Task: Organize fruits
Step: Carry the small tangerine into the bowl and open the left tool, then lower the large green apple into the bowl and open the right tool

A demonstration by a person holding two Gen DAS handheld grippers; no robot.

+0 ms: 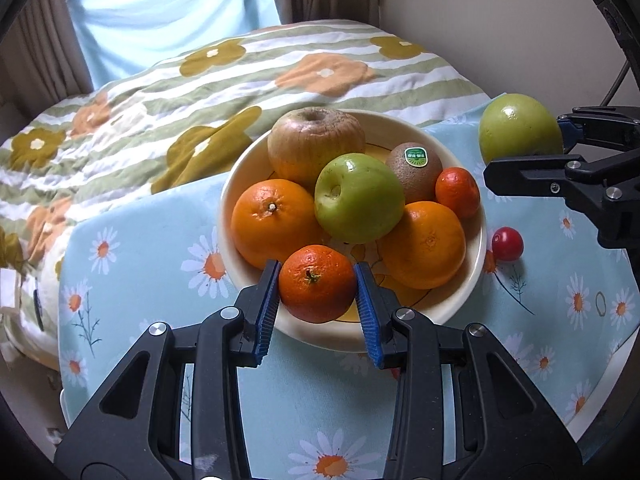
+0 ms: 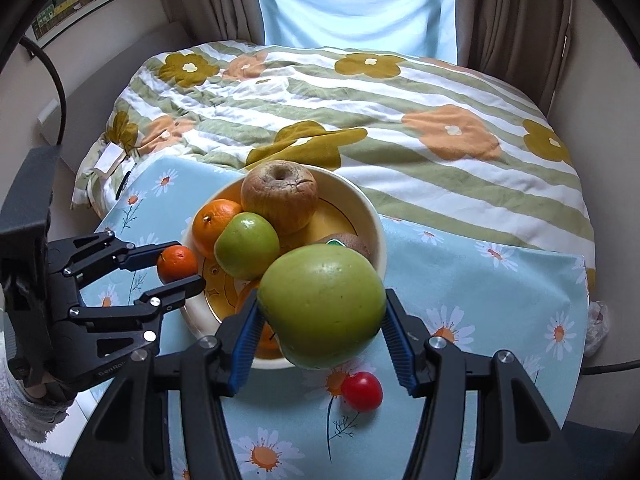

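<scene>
Two hand-held tools work over a cream bowl on a desk covered with a daisy-print cloth, with a bed behind it. The left tool pinches a small mandarin between its blue pads, stem up, at the near rim of the bowl; in the right wrist view the fruit hangs at the bowl's left edge, apparently clear of the cloth. The right tool clamps a large green apple across its widest part, its fingers spread only as far as the fruit forces them; the apple is carried above the desk, in front of the bowl's near rim.

The bowl already contains a wrinkled brown apple, a smaller green apple, a kiwi bearing a sticker, two oranges and a second small mandarin. A red cherry tomato lies loose on the cloth, just beside the bowl and below the held apple.

Each fruit is gripped at its equator, probably so that the round skin cannot slip out of the pads. Both tools tilt downward toward the bowl, which suggests that gathering is nearly complete: two fruits in hand, one left on the desk. The pile is heaped, so the large apple may roll once released.
</scene>
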